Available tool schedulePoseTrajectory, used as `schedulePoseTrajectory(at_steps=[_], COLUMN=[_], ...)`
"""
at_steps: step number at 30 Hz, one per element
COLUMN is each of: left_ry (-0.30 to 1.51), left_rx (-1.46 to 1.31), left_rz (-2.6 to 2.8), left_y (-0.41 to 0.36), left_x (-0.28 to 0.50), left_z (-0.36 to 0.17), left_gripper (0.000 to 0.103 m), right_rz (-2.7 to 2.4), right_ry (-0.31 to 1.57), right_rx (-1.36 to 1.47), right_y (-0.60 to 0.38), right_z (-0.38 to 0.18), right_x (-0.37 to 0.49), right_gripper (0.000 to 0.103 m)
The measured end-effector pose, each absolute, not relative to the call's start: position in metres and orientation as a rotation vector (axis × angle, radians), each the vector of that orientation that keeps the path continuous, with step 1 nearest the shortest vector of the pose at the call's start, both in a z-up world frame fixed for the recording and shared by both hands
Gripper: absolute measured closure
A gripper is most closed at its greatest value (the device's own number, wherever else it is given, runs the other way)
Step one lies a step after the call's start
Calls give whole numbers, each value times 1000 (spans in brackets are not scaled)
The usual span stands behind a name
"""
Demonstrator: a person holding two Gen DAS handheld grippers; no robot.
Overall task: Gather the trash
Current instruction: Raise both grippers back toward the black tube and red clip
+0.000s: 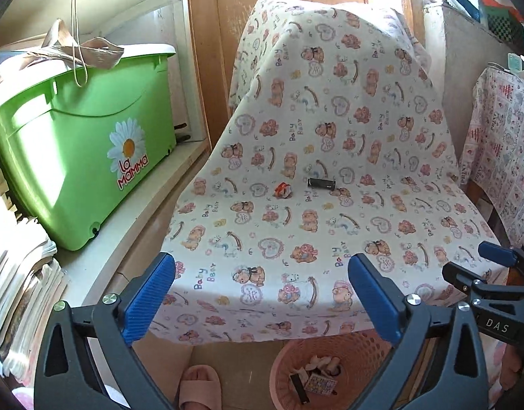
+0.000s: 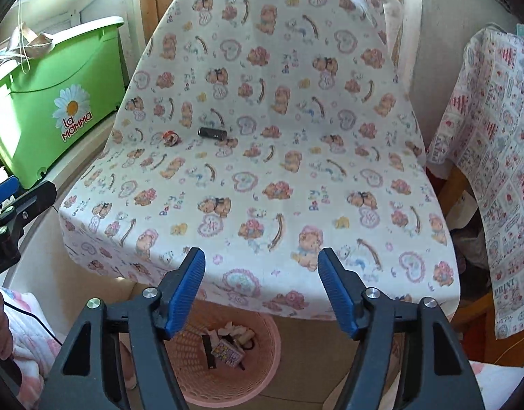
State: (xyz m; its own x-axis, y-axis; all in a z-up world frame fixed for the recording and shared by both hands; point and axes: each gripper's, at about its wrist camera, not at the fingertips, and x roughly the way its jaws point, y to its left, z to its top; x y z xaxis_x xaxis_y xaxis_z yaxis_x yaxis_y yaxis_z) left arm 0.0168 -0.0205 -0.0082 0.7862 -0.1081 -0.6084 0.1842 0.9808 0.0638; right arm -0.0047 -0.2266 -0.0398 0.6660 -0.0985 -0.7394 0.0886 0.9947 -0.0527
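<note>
A chair draped in a bear-print cloth (image 1: 330,136) (image 2: 279,136) fills both views. On its seat lie a small crumpled red-and-white wrapper (image 1: 283,190) (image 2: 170,137) and, just to its right, a dark cylinder (image 1: 321,183) (image 2: 212,133). Below the seat's front edge stands a pink perforated basket (image 1: 361,348) (image 2: 265,338) holding several scraps, a dark strip and a small printed packet. My left gripper (image 1: 262,294) is open and empty above the seat's front edge. My right gripper (image 2: 262,287) is open and empty too, over the basket. In the left wrist view the right gripper (image 1: 494,270) shows at the right edge.
A green lidded tub (image 1: 84,143) (image 2: 50,102) sits on a white ledge to the left, with stacked papers (image 1: 19,290) beside it. A second cloth-draped piece of furniture (image 1: 504,157) (image 2: 484,171) stands to the right. A pink slipper (image 1: 198,389) lies on the floor by the basket.
</note>
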Motion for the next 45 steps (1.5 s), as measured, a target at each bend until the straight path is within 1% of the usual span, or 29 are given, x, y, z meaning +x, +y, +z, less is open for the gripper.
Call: schedulePoseTrajectory(at_steps=[4, 9, 13, 17, 22, 28, 31, 37, 45], left_ry=[682, 678, 753, 740, 713, 831, 873, 886, 908], left_rx=[104, 65, 54, 33, 16, -18, 84, -2, -42], left_rz=[-126, -124, -141, -138, -115, -102, -96, -124, -126], left_y=[-15, -6, 3, 13, 23, 29, 20, 34, 43], left_x=[30, 62, 101, 122, 138, 165, 183, 199, 225], left_z=[-3, 26, 31, 30, 14, -28, -41, -46, -53], left_gripper=[2, 1, 1, 1, 1, 1, 1, 1, 1], right_rz=[-164, -136, -106, -99, -112, -145, -133, -77, -55], right_ry=[762, 699, 652, 614, 617, 699, 717, 777, 842], right_rx=[-42, -26, -7, -35, -77, 20, 35, 125, 140], right_y=[-231, -242, -251, -259, -272, -298, -301, -307, -303], right_z=[-27, 3, 28, 39, 26, 0, -4, -14, -31], right_x=[-6, 5, 21, 34, 52, 75, 88, 114, 153], right_gripper=[23, 17, 16, 16, 16, 16, 16, 16, 16])
